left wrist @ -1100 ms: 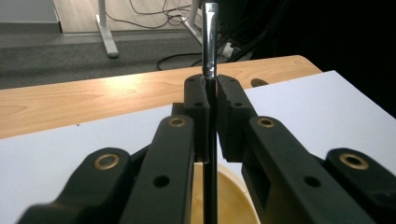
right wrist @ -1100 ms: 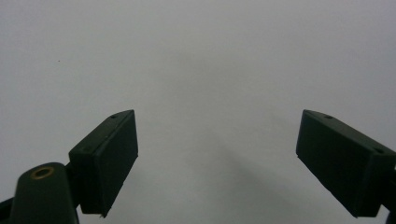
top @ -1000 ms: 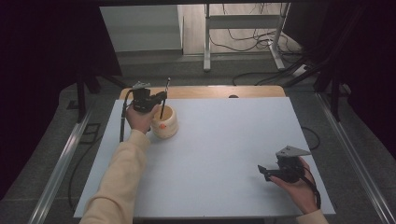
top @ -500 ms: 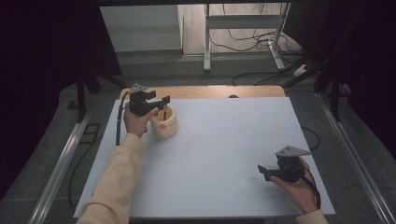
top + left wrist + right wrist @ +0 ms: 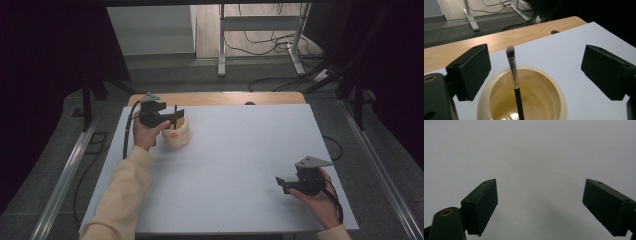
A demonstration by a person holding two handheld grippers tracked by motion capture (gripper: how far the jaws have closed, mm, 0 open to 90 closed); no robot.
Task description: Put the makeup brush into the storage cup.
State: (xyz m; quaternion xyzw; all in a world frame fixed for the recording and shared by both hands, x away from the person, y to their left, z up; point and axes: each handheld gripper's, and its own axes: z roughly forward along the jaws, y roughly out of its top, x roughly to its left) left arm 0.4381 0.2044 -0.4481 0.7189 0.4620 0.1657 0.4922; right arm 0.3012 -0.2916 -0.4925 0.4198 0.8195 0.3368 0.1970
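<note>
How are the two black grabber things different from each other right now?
The left gripper is at the far left of the table, above a cream cup; the right gripper is near the front right corner over bare table. A makeup brush stands in the cup between the left gripper's jaws, untouched; nothing lies between the right gripper's jaws. Both are black, hand-held and wide open.

Camera set: one fixed high view, two gripper-mounted views.

High view: above the near side, facing forward and down, far enough to take in the whole desk [image 5: 240, 150] and the floor beyond. Left gripper view: close, looking down across the cream bowl [image 5: 524, 100] toward the desk's far wooden edge; bowl [image 5: 176, 134] shared with the high view. Right gripper view: very close, facing bare desk surface [image 5: 529, 152].
</note>
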